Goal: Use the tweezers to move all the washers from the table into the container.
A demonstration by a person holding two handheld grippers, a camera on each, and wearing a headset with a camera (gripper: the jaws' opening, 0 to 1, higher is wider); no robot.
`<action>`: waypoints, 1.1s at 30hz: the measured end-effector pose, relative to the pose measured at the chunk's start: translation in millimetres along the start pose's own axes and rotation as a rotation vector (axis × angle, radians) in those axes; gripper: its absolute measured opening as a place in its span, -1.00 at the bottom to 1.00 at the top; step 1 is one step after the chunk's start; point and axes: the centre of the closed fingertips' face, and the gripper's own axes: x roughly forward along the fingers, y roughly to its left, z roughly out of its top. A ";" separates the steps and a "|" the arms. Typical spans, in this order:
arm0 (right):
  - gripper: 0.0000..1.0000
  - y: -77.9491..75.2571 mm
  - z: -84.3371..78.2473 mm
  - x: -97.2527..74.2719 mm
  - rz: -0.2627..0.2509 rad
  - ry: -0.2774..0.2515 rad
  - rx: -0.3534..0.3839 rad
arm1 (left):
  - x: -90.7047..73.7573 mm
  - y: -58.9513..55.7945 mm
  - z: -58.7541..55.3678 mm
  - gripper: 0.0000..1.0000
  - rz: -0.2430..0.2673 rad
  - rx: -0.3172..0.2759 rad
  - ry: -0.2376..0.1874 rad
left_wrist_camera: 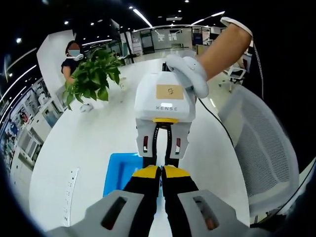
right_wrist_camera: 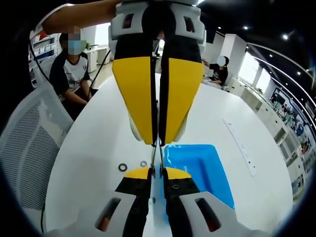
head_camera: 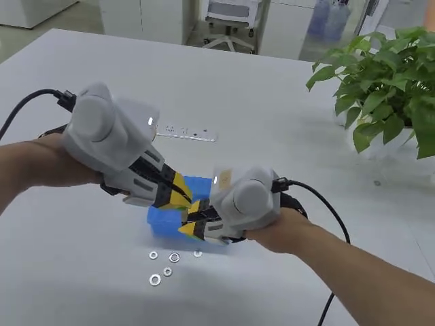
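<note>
Nearest the person, five small metal washers (head_camera: 175, 257) lie loose on the white table (head_camera: 272, 109), in a scatter just in front of the blue container (head_camera: 163, 221) and not touching it.

Just above them the two grippers meet tip to tip over the container's near edge. The right gripper (head_camera: 189, 229) comes in from the right and the left gripper (head_camera: 182, 197) slants down from the left. In the right gripper view the tweezers (right_wrist_camera: 157, 157) show as two thin metal prongs lying close together, running from the left gripper's yellow jaw tips down into the right gripper's own. Both pairs of jaws are pressed almost together on that thin metal, with only a slit between them. Whether the tweezers have hold of a washer I cannot tell, as their ends are hidden between the jaws.

Behind the grippers, the rest of the shallow rectangular container sits on the table. Farther back a white power strip (head_camera: 185, 132) lies flat. A leafy potted plant (head_camera: 387, 88) stands at the far right, and an office chair (head_camera: 228, 20) is beyond the table's far edge.
</note>
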 end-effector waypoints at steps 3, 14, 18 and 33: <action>-0.78 6.9 0.5 3.5 0.010 -0.001 0.001 | -0.4 -5.9 -3.7 -0.89 -0.002 -0.006 0.004; -0.77 28.0 0.5 18.4 0.046 -0.008 0.004 | -2.2 -26.2 -16.7 -0.89 -0.010 -0.039 0.016; -0.77 33.6 0.0 23.1 0.056 -0.011 0.009 | -1.9 -30.4 -21.3 -0.89 -0.012 -0.049 0.019; -0.77 54.6 -1.6 42.0 0.100 -0.016 0.004 | -4.4 -46.7 -42.9 -0.89 -0.019 -0.091 0.035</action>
